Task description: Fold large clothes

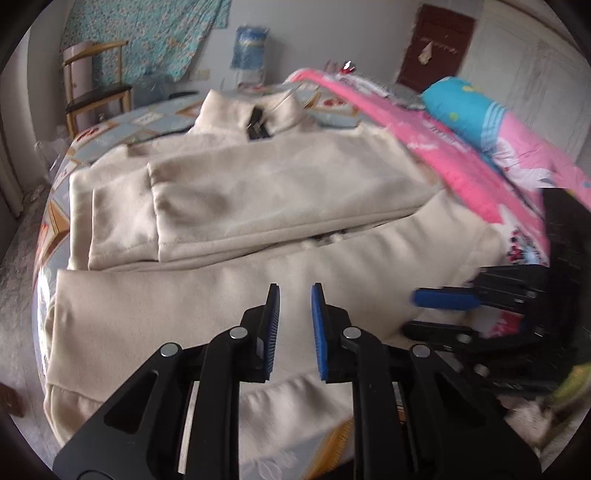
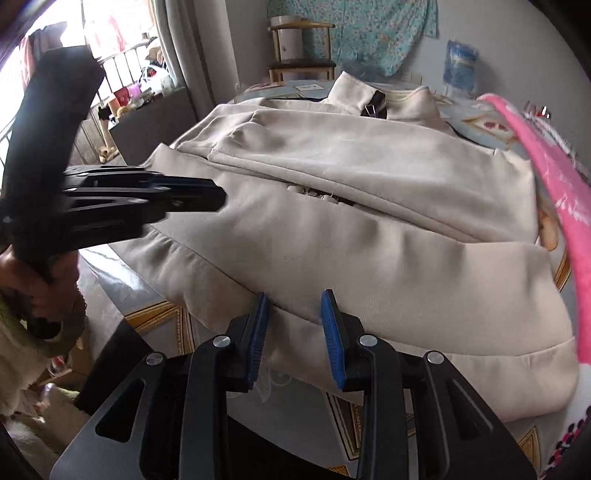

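We held both grippers, left gripper (image 1: pixel 294 295) and right gripper (image 2: pixel 294 301), released and empty over the cream jacket's (image 2: pixel 369 229) near hem; it lay sleeves-folded beside the pink quilt (image 2: pixel 546 177). Best pinch both hem corners evenly.

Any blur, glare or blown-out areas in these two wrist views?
Left wrist view: the right gripper and pink quilt smear with motion blur; the cream jacket is soft. Right wrist view: the window is blown out white; the left gripper is blurred; fisheye bends the edges.
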